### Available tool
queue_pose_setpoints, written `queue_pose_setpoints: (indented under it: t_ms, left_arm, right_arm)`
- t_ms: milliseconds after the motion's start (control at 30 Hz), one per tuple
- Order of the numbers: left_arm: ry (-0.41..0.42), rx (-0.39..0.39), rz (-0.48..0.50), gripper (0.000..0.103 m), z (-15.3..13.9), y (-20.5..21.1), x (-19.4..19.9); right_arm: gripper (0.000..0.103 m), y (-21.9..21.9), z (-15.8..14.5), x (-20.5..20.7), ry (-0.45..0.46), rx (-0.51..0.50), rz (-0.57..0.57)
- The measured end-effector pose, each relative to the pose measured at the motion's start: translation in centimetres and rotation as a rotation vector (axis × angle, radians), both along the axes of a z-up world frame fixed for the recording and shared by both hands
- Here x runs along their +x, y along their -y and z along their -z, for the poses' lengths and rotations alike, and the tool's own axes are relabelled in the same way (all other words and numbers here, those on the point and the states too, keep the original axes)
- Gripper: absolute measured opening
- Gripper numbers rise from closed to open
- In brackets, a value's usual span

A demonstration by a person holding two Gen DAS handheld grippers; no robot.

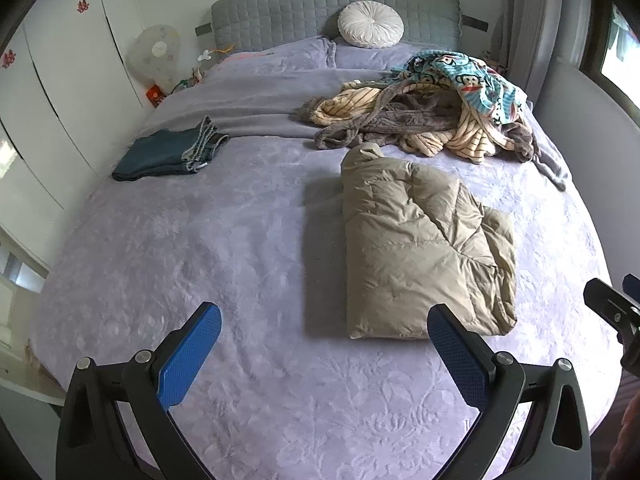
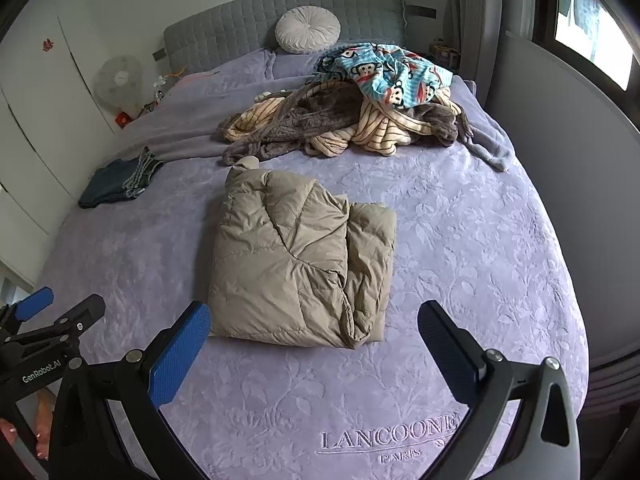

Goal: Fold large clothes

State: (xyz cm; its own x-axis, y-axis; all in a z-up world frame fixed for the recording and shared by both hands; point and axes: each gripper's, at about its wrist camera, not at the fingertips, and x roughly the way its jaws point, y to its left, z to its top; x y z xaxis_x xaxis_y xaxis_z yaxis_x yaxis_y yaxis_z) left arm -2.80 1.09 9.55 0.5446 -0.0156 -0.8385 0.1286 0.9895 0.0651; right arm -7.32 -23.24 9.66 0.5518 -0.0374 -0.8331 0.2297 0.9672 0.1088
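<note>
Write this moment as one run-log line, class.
left gripper: open, empty | right gripper: open, empty | beige puffer jacket: folded on bed | jeans: folded, left | unfolded clothes pile: near headboard

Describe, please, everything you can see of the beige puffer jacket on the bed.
The beige puffer jacket is a quilted, slightly shiny padded garment, folded into a thick, roughly rectangular bundle. One panel lies diagonally over the top, a rolled edge runs along its right side, and a small collar or hood end sticks out at the far corner. It lies flat on the lilac bedspread, apart from the pile of clothes behind it. Neither gripper touches it.
</note>
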Motion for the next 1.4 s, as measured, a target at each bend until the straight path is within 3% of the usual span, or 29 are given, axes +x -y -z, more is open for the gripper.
queue_pose_setpoints:
  t_ms: [1400]
  left_arm:
    - [-0.019,-0.010,0.006,0.103,0.49,0.06,0.31]
  right_arm:
    - [0.103,-0.11,0.45,-0.25,-0.007,0.000,0.001]
